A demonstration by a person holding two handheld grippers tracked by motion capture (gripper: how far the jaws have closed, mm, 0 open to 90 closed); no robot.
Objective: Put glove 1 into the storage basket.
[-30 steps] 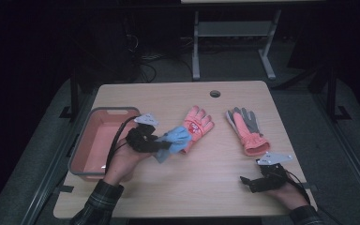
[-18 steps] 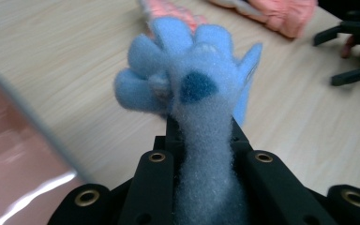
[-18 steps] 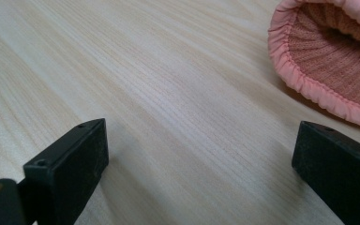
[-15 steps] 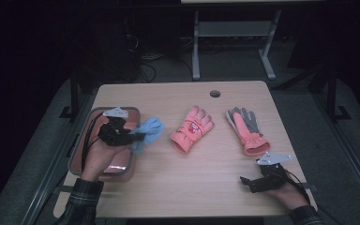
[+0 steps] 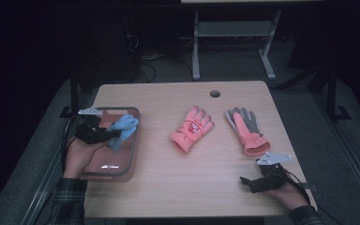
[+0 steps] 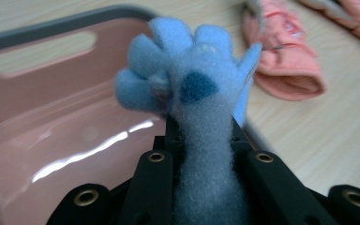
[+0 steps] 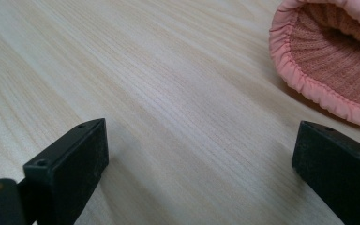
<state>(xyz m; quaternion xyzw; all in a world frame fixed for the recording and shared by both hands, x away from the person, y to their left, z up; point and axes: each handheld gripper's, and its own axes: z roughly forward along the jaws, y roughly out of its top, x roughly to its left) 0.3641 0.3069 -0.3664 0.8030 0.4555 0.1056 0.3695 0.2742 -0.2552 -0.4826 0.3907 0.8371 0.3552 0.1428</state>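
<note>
One blue fleece glove (image 6: 194,89) is sitting clamped between the jaws of the left gripper (image 5: 107,136), its cuff running down between the black jaws in the left gripper view and its stubby fingers fanning out just past the tips. The gripper is holding it above the pink tray (image 5: 122,161), which is lying at the left edge of the wooden table (image 5: 206,183); the glove is hanging over the tray's right half, and whether it is touching the tray floor is hard to judge from the high view. One darker blue patch is showing on the glove's palm.

Two more gloves are lying on the table, well apart from the tray: one coral glove (image 5: 192,129) near the middle, fingers pointing away from the person, and one pink-and-grey glove (image 5: 246,129) just to its right. A small printed motif is showing on the coral glove, but it is too blurred to read.

The right gripper (image 5: 255,183) is resting near the table's front right corner, its jaws standing wide apart with bare wood between them; the ribbed cuff of the pink-and-grey glove is lying just beyond its right jaw.
</note>
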